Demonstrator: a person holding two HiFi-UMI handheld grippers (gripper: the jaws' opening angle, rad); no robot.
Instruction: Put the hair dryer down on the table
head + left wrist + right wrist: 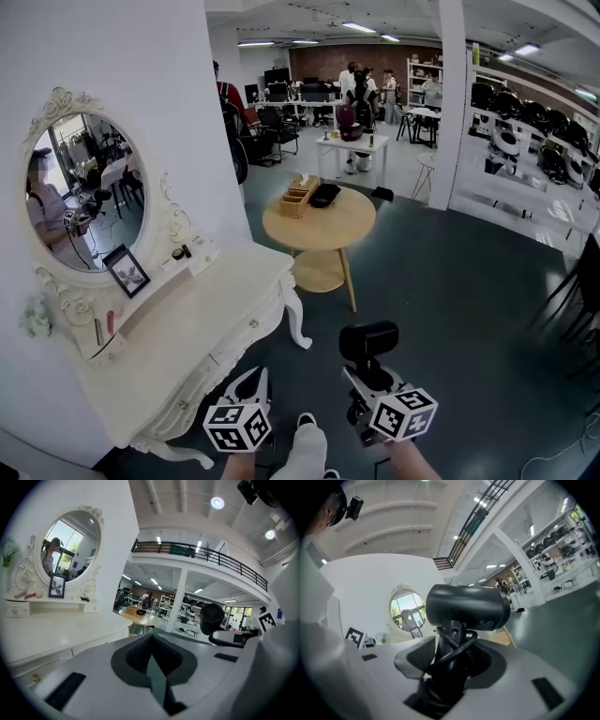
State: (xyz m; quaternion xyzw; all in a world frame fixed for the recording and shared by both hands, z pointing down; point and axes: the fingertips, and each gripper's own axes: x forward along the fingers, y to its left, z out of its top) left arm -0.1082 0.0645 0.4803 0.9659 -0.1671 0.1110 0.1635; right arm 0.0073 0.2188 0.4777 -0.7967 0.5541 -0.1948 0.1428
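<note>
A black hair dryer [368, 339] stands upright in my right gripper [362, 377], low in the head view and above the dark floor, to the right of the white dressing table [211, 305]. In the right gripper view the jaws are shut on the handle, which has its cord wound round it, and the hair dryer barrel [466, 606] lies across above the right gripper [450, 656]. My left gripper [251, 378] hangs by the table's front right corner. Its pads [136, 656] meet with nothing between them. The hair dryer [212, 618] shows to its right.
On the dressing table's back shelf are an oval mirror [86, 192], a small picture frame [127, 270] and small items. A round wooden table [319, 223] with a box and a dark tray stands beyond. Chairs, desks and people fill the far room.
</note>
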